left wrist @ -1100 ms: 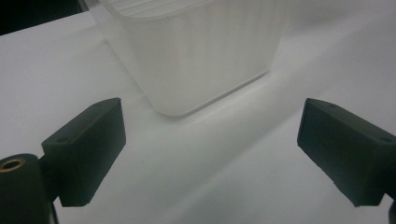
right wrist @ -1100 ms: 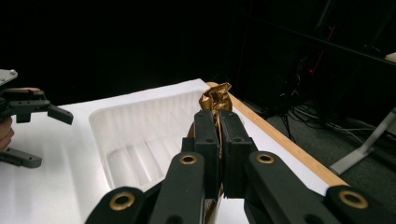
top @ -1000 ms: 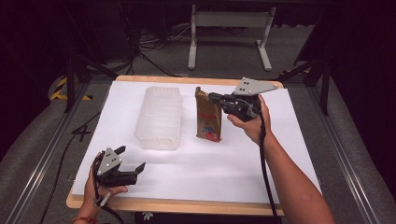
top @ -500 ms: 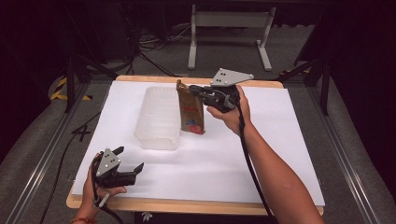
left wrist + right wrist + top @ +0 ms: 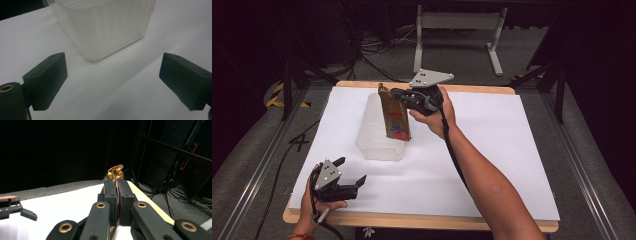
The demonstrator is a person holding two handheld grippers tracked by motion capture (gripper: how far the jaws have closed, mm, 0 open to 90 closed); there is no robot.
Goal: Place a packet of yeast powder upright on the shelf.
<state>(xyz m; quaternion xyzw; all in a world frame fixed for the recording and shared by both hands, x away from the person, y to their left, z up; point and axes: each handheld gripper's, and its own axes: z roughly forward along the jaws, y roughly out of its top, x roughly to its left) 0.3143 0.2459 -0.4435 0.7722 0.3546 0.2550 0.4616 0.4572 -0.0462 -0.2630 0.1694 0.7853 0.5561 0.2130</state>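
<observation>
A brown paper bag with a red and blue label hangs over the right side of a clear plastic tub on the white table. My right gripper is shut on the bag's crumpled top, which pokes out past the closed jaws. Near the table's front left corner my left gripper rests low, open, with nothing between its jaws. In the left gripper view the tub stands just beyond the two spread pads.
The white sheet covers a wooden tabletop whose edge shows in front. Cables and a metal stand lie on the floor behind the table. The left gripper shows far off in the right gripper view.
My right gripper has carried the bag leftward, from beside the tub to over its right side. The left gripper has stayed in place.
</observation>
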